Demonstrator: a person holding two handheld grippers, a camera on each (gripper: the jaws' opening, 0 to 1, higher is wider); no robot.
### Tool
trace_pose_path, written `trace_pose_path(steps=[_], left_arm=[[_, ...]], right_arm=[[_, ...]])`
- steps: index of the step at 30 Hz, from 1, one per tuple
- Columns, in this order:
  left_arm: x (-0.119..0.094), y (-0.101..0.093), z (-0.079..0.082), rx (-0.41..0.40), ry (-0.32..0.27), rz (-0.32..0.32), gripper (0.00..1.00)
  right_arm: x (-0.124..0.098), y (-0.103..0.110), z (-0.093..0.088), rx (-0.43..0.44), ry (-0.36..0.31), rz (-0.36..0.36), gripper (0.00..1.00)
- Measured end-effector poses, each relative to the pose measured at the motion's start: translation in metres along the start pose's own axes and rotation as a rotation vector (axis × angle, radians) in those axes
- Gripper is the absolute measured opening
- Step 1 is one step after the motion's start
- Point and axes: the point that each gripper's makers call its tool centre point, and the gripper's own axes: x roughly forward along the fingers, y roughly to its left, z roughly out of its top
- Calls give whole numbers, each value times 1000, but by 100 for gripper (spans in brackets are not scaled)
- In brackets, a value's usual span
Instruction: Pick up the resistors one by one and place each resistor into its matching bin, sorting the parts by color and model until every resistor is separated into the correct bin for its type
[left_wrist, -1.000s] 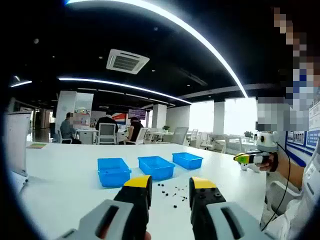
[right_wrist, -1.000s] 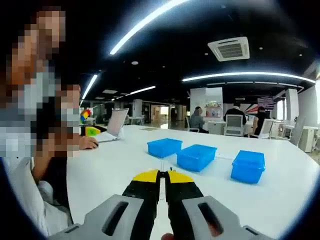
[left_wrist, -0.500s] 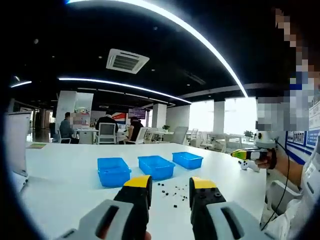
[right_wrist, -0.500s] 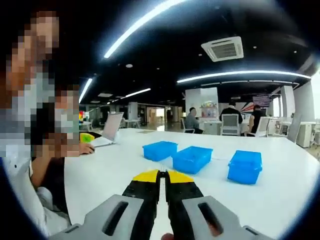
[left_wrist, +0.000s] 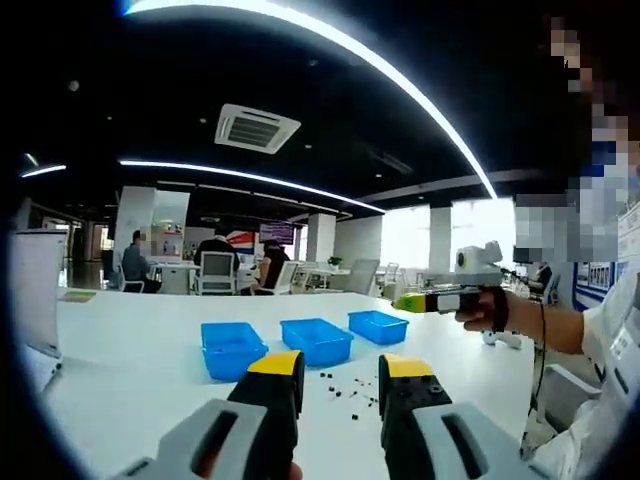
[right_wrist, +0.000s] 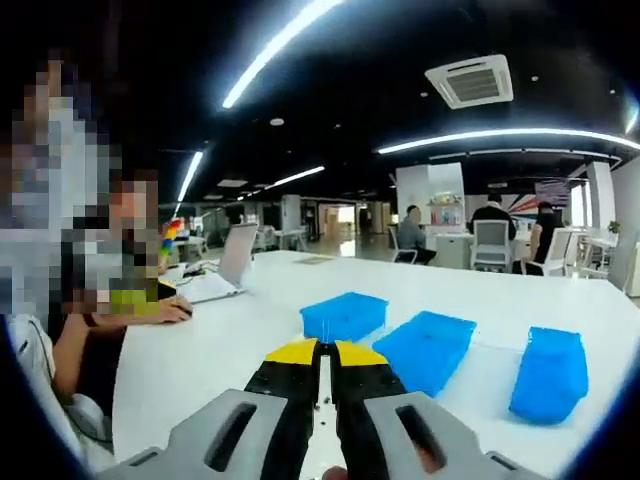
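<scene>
Resistors (left_wrist: 345, 384) sit loose on table (left_wrist: 120, 370) before three blue bins (left_wrist: 316, 340), untouched; right gripper (right_wrist: 324, 348) clamped, apparently empty, has swung inward; left gripper (left_wrist: 338, 364) unchanged, jaws apart.

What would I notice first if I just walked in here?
Probably the three bright blue bins in a row on the big white table. Just in front of them lie little dark resistors, scattered between the yellow-tipped fingers of the left gripper. The right gripper hangs shut above the table.
</scene>
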Motion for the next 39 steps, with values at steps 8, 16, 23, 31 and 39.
trace_pose_path(steps=[8,16,23,31,39], left_arm=[[-3,-1,3,2,-9,-3,32],[-3,-4,6,1,-16,-6,32],[-5,-3,7,2,-19,-2,32],[-5,-5,8,2,-24,-5,32],[-4,-8,10,6,-25,-14,32]], right_arm=[[89,-4,-1,90,42,43,7],[180,-32,-10,71,126,-3,7],[219,-35,-30,35,184,-22,7],[224,-34,-28,-12,167,-19,55],[203,-32,-9,-15,117,-31,44]])
